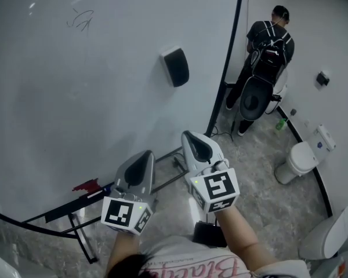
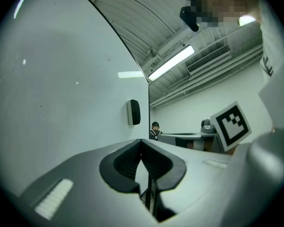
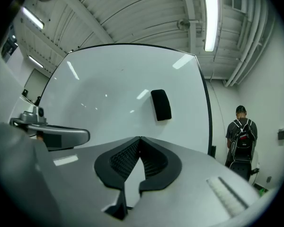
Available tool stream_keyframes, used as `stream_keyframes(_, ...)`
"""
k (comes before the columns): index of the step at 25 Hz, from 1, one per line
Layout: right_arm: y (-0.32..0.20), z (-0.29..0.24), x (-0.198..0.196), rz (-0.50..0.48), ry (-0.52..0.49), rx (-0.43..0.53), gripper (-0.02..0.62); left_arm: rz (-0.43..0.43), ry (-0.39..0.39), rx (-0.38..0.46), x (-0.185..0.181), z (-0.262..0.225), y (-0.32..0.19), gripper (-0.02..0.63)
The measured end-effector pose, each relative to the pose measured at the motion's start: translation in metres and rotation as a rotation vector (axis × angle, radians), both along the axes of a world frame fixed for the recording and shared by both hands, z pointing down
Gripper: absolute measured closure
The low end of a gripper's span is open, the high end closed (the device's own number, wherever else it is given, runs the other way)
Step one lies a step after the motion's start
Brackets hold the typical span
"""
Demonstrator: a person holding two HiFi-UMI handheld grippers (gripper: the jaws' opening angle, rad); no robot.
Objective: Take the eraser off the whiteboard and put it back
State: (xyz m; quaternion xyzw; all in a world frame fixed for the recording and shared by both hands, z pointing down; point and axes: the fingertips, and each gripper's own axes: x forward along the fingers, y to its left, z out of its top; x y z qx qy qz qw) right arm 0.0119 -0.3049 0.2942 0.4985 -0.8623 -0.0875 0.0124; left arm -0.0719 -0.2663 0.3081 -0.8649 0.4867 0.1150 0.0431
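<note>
Nearest the camera, the left gripper [image 1: 141,156] and the right gripper [image 1: 191,136] were held level, well below the eraser [image 1: 175,66], each with its jaws pressed together on nothing. The eraser sat upright on the whiteboard [image 1: 75,103], near its right edge, with neither gripper touching it. A pick looked best left to the right gripper, which stood closer beneath the eraser. It would need to open its jaws before rising, line them up across the eraser's narrow width, close on the 2 long sides, and pull straight off the board rather than sliding. The return should go on flat so it seats. Only the head view showed a red patch [image 1: 86,185] far below and left of the eraser, and a scribble [image 1: 81,19] up to its left. The right gripper view put the eraser [image 3: 161,105] just above the closed tips, while the left gripper view caught it [image 2: 134,112] edge-on, standing proud of the board. Beyond the eraser to the right, a person with a backpack [image 1: 271,42] faced away.
</note>
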Motion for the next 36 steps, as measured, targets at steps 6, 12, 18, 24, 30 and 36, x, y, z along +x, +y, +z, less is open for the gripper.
stream_keyframes(6,0.033,0.024,-0.011,-0.054,-0.035,-0.050,0.595,0.008,0.002,0.004,0.003,0.001,0.002,0.607)
stream_keyframes(12,0.043,0.029,-0.014,-0.067,-0.027,-0.043,0.595,0.022,0.002,0.004,0.007,0.003,0.004,0.607)
stream_keyframes(18,0.043,0.035,-0.013,-0.057,-0.020,-0.070,0.595,0.031,-0.002,0.006,0.010,0.003,0.004,0.607)
stream_keyframes(24,0.042,0.040,-0.017,-0.054,-0.009,-0.084,0.595,0.042,-0.008,0.004,0.013,0.004,0.003,0.606)
stream_keyframes(30,0.040,0.039,-0.015,-0.050,-0.020,-0.089,0.596,0.049,-0.007,-0.001,0.014,0.005,0.000,0.606)
stream_keyframes(36,0.036,0.037,-0.015,-0.049,-0.029,-0.082,0.596,0.053,-0.005,-0.005,0.015,0.006,-0.004,0.606)
